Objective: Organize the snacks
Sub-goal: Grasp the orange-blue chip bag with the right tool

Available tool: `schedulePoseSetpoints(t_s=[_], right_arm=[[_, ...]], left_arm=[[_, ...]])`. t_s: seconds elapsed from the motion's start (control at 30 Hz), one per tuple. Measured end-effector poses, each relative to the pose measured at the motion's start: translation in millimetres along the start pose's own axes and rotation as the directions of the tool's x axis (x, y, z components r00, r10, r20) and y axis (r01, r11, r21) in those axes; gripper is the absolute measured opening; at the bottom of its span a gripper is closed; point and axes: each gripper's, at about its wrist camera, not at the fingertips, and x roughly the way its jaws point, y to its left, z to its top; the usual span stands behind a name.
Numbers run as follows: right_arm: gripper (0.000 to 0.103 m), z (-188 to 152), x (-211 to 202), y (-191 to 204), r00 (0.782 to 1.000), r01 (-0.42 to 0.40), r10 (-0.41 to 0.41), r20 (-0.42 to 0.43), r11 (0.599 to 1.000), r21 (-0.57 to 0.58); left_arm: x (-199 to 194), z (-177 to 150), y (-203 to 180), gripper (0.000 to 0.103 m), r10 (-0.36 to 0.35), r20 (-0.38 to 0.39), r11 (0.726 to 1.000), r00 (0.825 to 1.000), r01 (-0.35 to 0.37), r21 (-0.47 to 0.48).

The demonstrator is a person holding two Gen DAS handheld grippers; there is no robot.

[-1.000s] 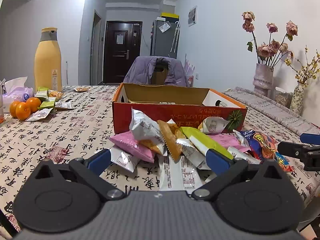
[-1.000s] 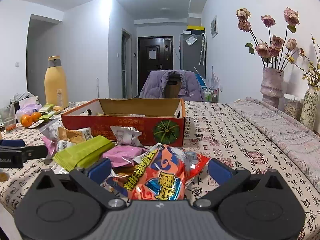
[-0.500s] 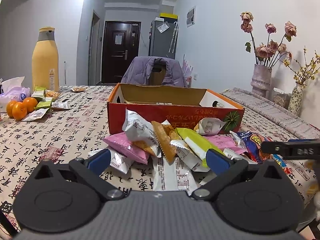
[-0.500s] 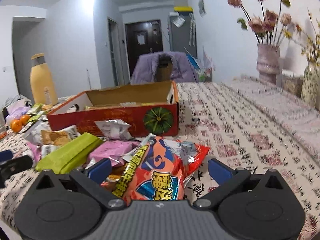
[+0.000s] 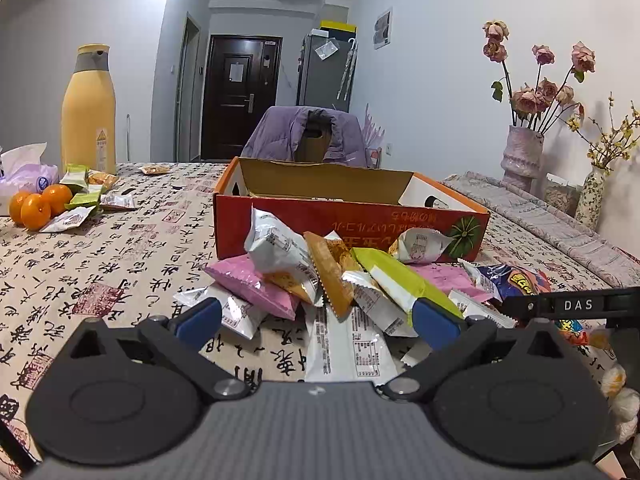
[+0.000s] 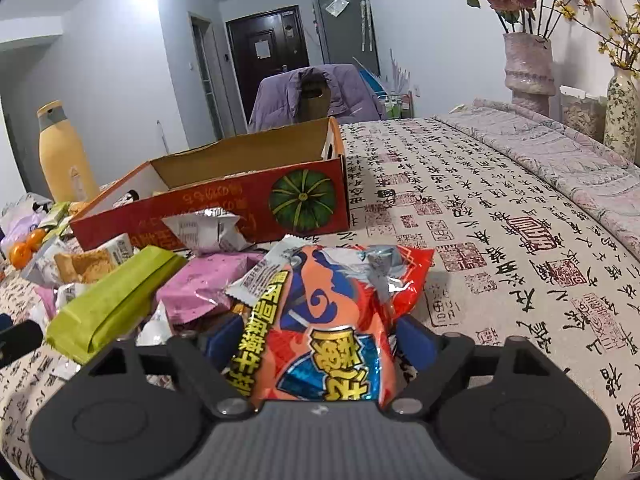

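A pile of snack packets (image 5: 332, 276) lies on the tablecloth in front of the open red cardboard box (image 5: 352, 220). My left gripper (image 5: 316, 320) hangs open just before the pile, nothing between its fingers. An orange-red snack bag (image 6: 332, 320) at the pile's right end sits between the fingers of my right gripper (image 6: 320, 340). Those jaws are closing, with the blue pads right at the bag's sides and the bag not visibly squeezed. The same box (image 6: 224, 196) stands behind that bag. The right gripper (image 5: 576, 305) shows as a black bar in the left wrist view.
A tall yellow bottle (image 5: 88, 112), oranges (image 5: 38, 206) and a few more packets (image 5: 86, 200) sit at the far left. Vases of dried flowers (image 6: 528, 68) stand along the right wall. A chair with a purple jacket (image 5: 308, 136) is behind the box.
The right gripper has come forward and down around the orange-red bag, rolling a little, and its jaws have narrowed. The left gripper has stayed in place, still open.
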Motion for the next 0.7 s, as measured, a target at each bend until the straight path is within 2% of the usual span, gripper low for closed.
schedulePoseSetpoints(t_s=[0.03,0.07,0.27,0.5,0.7], right_arm=[[0.078,-0.1,0.1,-0.2,1.000,-0.006,0.006,-0.005,1.000,-0.001],[0.069,-0.6,0.2,-0.6,1.000,-0.006,0.006,-0.010,1.000,0.000],[0.060,-0.7,-5.6,-0.9,1.000,-0.011,0.011,0.006,1.000,-0.012],[0.059,-0.6,-20.5,1.1,0.998,-0.017,0.019,0.066,0.999,-0.027],[0.059,4.0,-30.0,-1.6,0.993,-0.011,0.013,0.114,1.000,-0.015]], left_arm=[[0.1,-0.2,0.6,0.103,-0.001,-0.001,1.000,1.000,0.001,-0.002],[0.0,-0.6,1.0,0.103,0.000,-0.001,1.000,1.000,0.000,-0.002],[-1.1,-1.0,4.6,0.103,0.004,-0.001,1.000,1.000,-0.004,-0.008],[-2.8,3.1,11.5,0.103,0.026,0.013,1.000,1.000,-0.026,-0.013],[1.2,21.6,18.6,0.103,0.063,0.048,0.998,0.997,-0.064,0.022]])
